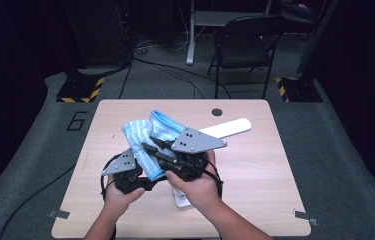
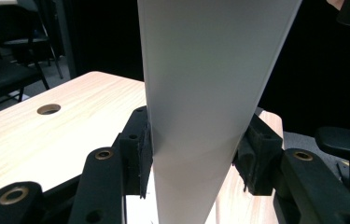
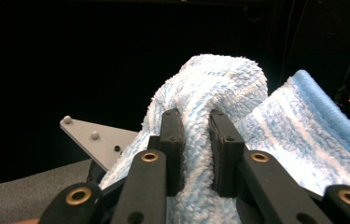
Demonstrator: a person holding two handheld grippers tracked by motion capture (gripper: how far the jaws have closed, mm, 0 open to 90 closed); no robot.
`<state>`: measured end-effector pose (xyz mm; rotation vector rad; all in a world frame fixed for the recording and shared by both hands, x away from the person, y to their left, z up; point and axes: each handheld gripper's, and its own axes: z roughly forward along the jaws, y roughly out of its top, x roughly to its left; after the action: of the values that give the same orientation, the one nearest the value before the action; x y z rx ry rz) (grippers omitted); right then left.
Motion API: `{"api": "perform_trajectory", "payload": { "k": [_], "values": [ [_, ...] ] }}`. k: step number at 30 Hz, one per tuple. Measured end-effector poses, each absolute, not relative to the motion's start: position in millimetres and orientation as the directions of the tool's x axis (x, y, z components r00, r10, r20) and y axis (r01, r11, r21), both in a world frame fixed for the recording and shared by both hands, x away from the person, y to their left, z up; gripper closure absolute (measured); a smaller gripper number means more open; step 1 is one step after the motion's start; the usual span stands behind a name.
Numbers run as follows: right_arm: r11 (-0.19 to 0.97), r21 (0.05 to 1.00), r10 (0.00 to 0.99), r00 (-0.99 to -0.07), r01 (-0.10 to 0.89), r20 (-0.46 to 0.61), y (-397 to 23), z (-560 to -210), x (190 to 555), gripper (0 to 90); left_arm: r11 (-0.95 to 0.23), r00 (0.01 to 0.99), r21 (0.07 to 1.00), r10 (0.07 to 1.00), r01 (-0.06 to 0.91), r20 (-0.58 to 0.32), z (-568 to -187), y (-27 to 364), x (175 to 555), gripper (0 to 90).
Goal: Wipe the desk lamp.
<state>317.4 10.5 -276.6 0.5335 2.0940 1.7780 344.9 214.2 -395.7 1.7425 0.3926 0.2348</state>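
Right tool [image 3: 196,154] is clamping the blue towel [image 1: 147,137] aloft; left tool [image 2: 193,158] (lower, over the table [image 1: 255,165]) is gripping a white board [image 2: 210,93].

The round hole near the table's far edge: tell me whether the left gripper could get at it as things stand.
Probably not: the left gripper is shut on the white board, and the blue towel lies between it and the hole.
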Motion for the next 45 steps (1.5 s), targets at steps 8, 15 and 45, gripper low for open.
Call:
{"api": "perform_trajectory", "payload": {
  "k": [8,15,45],
  "values": [
    [0.139,0.987,0.532,-0.847,0.08,-0.007,-14,-275,326,77.6,-0.178,0.922,0.975,0.384,0.133,-0.055,-396,216,345,52.6],
    [0.1,0.991,0.598,-0.802,0.086,0.009,-55,-276,335,77.6,-0.177,0.925,0.976,0.377,0.126,-0.051,-396,215,346,52.6],
    [-0.087,0.985,0.795,-0.585,0.148,0.158,-168,-286,350,77.5,-0.171,0.927,0.977,0.37,0.131,-0.06,-397,216,347,52.4]
  ]
}}
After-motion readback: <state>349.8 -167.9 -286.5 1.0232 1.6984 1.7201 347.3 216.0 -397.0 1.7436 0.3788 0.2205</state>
